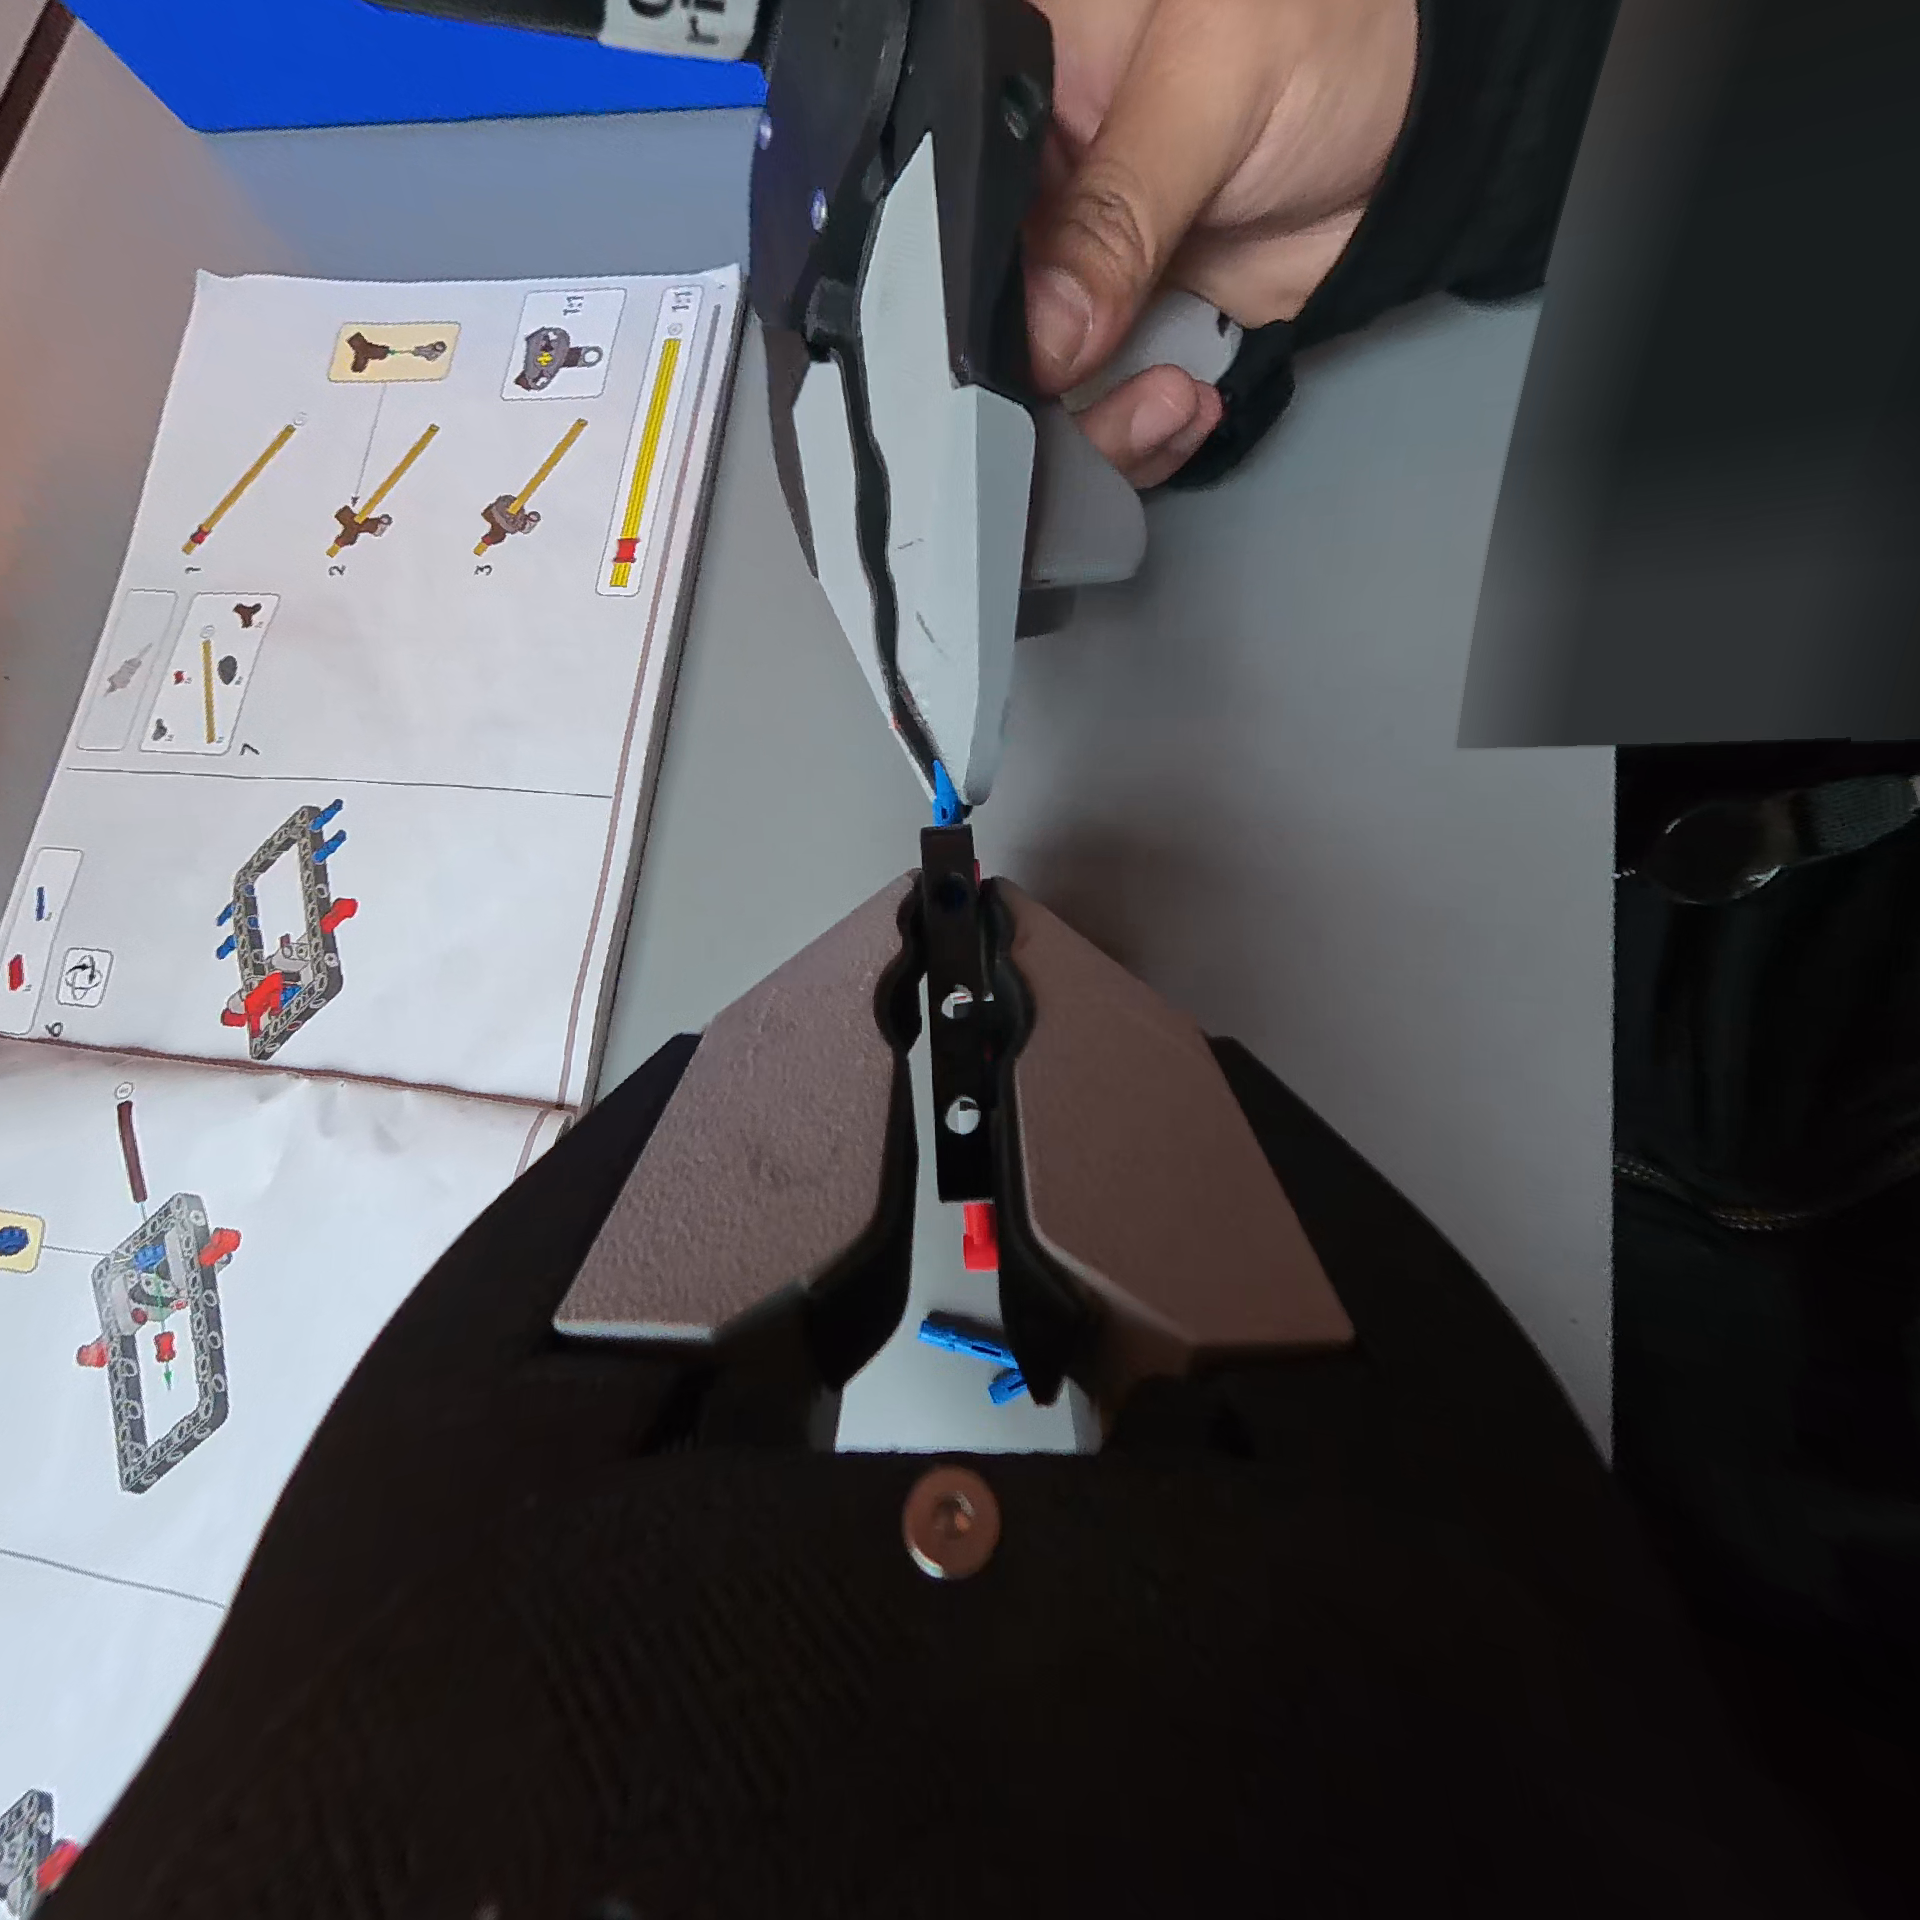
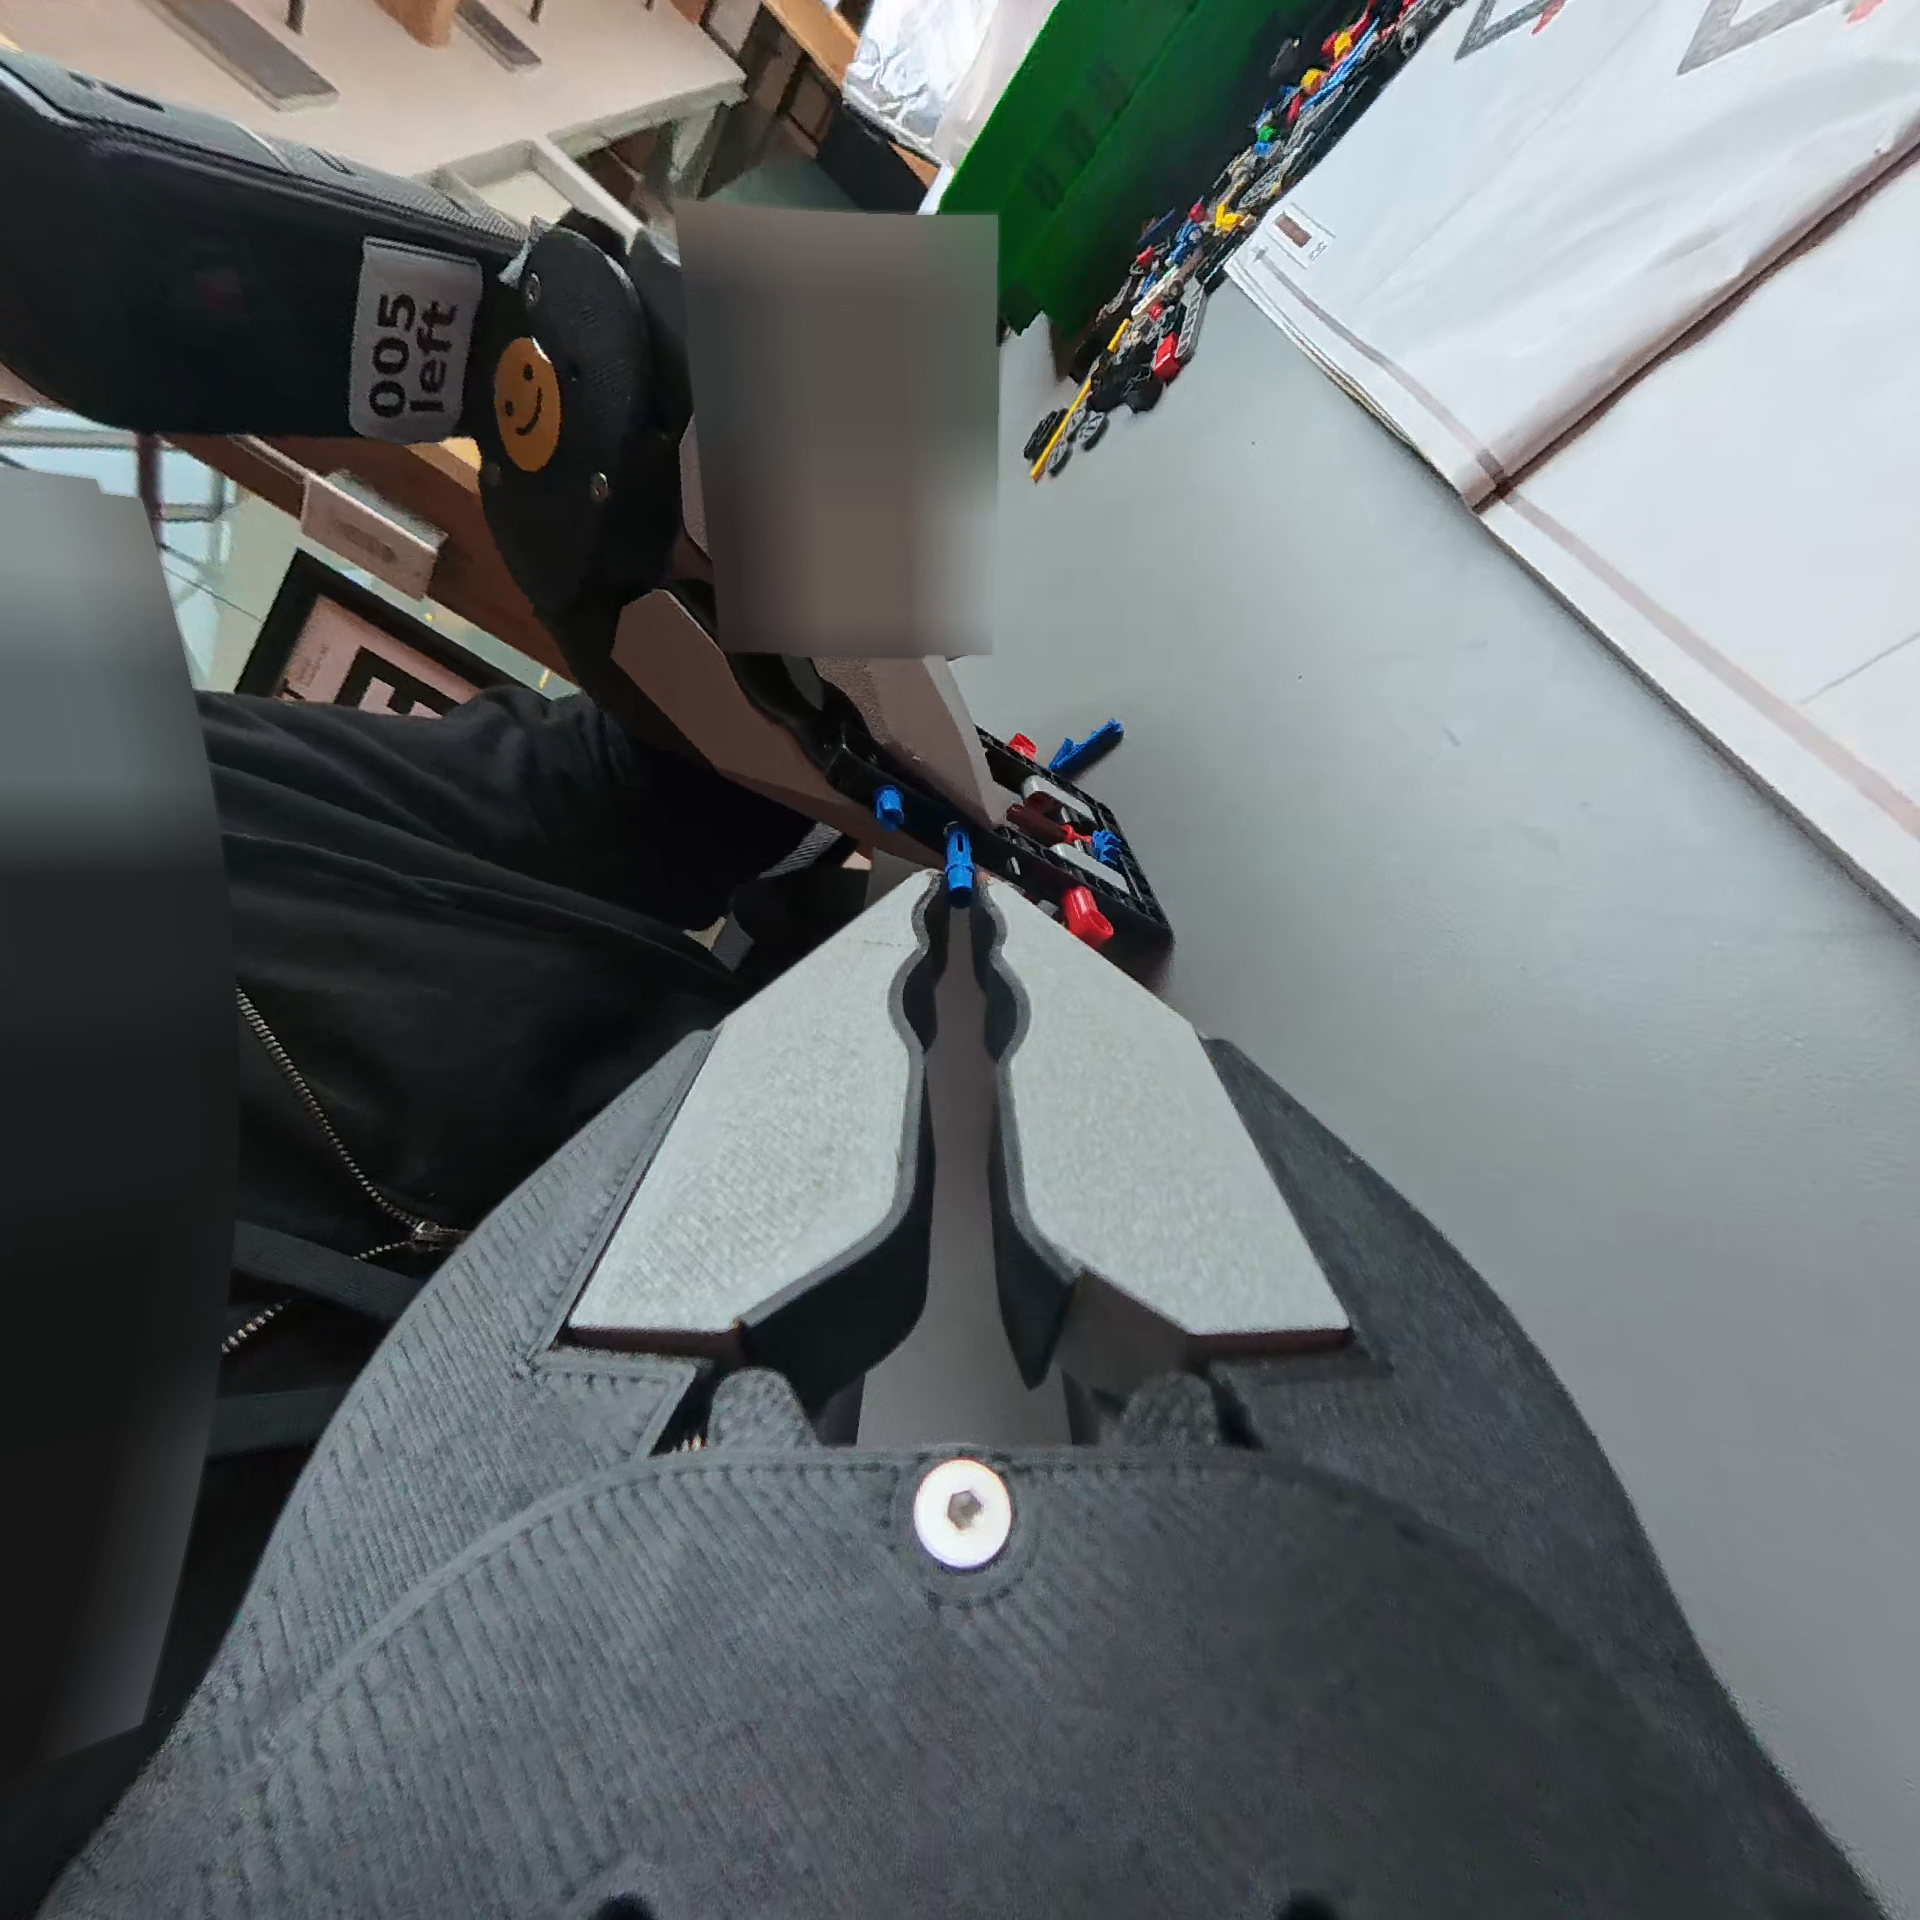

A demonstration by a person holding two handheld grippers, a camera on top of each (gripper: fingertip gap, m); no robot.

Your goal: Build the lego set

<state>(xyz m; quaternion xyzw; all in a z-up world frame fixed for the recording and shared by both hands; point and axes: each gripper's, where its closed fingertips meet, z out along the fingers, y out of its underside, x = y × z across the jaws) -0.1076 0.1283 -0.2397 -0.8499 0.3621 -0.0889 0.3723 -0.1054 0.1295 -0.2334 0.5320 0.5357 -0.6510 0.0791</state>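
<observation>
So the left gripper [image 1: 956,914], matte wedge-shaped fingers, was clamped tight on the black holed lego frame [image 1: 958,1039], held up over the smooth grey table [image 1: 1299,935]. The right gripper [image 2: 961,902] had a little blue pin [image 2: 957,858] pinched at its tips, right against the frame's end. The paper instruction booklet [image 1: 343,727] lay open alongside.

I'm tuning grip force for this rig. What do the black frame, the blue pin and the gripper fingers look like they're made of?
Black frame: looks like hard moulded plastic, slight sheen, crisp round holes.
Blue pin: likely the same rigid plastic, glossy, uniform colour.
Right gripper fingers: probably 3D-printed plastic, matte grey, fine layer lines, with dark inner pads, possibly rubber.
</observation>
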